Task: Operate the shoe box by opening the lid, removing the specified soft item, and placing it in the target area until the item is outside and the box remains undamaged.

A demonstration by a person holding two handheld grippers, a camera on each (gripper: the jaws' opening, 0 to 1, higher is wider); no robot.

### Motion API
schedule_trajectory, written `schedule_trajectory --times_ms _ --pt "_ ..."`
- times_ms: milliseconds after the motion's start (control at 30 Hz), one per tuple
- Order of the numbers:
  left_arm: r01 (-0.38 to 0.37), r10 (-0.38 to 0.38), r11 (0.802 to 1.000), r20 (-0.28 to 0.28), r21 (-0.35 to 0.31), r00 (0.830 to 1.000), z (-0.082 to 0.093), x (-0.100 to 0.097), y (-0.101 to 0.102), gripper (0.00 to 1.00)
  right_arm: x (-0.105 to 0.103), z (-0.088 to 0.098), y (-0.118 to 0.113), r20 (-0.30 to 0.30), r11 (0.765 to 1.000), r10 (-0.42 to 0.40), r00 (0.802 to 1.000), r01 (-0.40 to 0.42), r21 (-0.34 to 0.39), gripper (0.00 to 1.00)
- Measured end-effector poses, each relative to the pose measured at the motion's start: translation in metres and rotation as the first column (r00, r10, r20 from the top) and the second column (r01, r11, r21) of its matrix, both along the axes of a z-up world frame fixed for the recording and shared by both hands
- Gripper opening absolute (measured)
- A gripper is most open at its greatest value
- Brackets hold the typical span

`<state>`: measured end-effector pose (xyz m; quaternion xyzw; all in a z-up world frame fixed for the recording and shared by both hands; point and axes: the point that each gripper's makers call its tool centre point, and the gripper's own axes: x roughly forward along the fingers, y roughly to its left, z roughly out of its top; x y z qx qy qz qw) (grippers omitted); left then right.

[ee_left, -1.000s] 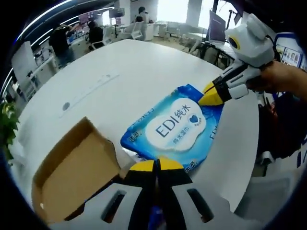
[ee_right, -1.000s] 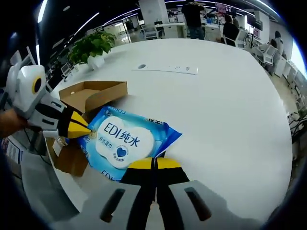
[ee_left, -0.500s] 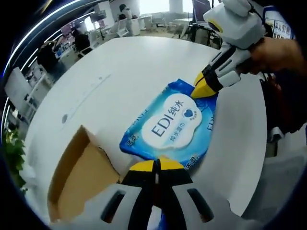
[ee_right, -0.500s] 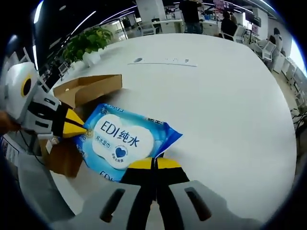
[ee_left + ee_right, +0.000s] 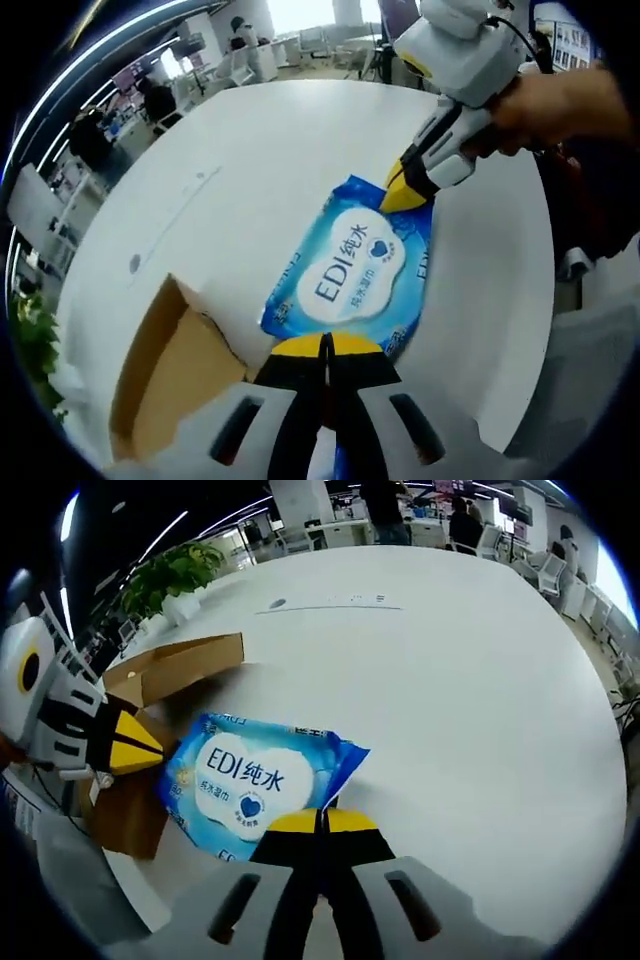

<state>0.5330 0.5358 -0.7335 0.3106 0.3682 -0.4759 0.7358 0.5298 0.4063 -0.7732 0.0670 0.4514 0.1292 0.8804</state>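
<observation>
Above the white table [image 5: 480,680], beside the open shoe box [image 5: 170,370], both the left gripper [image 5: 326,347] and right gripper [image 5: 320,822] clamp opposite ends of the wipes pack [image 5: 355,270], where uneven release could drop it short.

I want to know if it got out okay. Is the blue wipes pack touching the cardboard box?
Cannot tell. In the right gripper view the wipes pack overlaps the cardboard box edge, with no clear gap or contact.
</observation>
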Motion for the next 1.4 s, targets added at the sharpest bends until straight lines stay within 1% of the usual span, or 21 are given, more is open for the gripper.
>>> schedule_trajectory --times_ms 167,233,333,533,767,967,1167,1233,1400 --pt "-0.017 0.016 0.999 -0.011 -0.05 1.0 0.009 -0.001 -0.001 0.0 -0.002 -0.001 -0.002 -0.008 1.0 -0.018 1.0 0.018 0.019 0.0" --pt "-0.022 0.021 0.997 -0.012 -0.068 1.0 0.013 -0.001 -0.001 0.0 -0.002 0.0 -0.003 -0.002 0.999 -0.027 1.0 0.027 0.021 0.03" --pt "-0.038 0.036 0.995 -0.021 -0.096 0.999 0.018 -0.002 -0.001 0.03 -0.003 0.0 -0.005 0.001 0.999 -0.028 1.0 0.028 0.016 0.07" --pt "-0.047 0.044 0.989 -0.025 -0.138 0.999 0.027 -0.005 0.001 0.06 -0.007 0.006 -0.009 0.019 1.0 -0.018 1.0 0.018 -0.005 0.1" --pt "-0.076 0.071 0.98 -0.036 -0.181 0.997 0.038 -0.003 0.008 0.08 -0.012 0.018 -0.007 0.042 1.0 0.005 0.999 -0.004 -0.015 0.14" --pt "-0.105 0.099 0.972 -0.039 -0.21 0.994 0.049 0.0 0.021 0.09 -0.018 0.033 -0.001 0.059 0.998 0.04 0.997 -0.038 -0.041 0.16" --pt "-0.125 0.119 0.966 -0.043 -0.227 0.992 0.055 -0.001 0.032 0.1 -0.026 0.05 0.008 0.067 0.996 0.073 0.995 -0.069 -0.052 0.18" --pt "-0.131 0.124 0.964 -0.045 -0.23 0.991 0.057 -0.001 0.037 0.1 -0.028 0.057 0.013 0.075 0.995 0.089 0.993 -0.085 -0.053 0.19" --pt "-0.167 0.157 0.954 -0.059 -0.248 0.986 0.059 -0.001 0.052 0.1 -0.032 0.069 0.025 0.083 0.99 0.134 0.988 -0.129 -0.06 0.2"
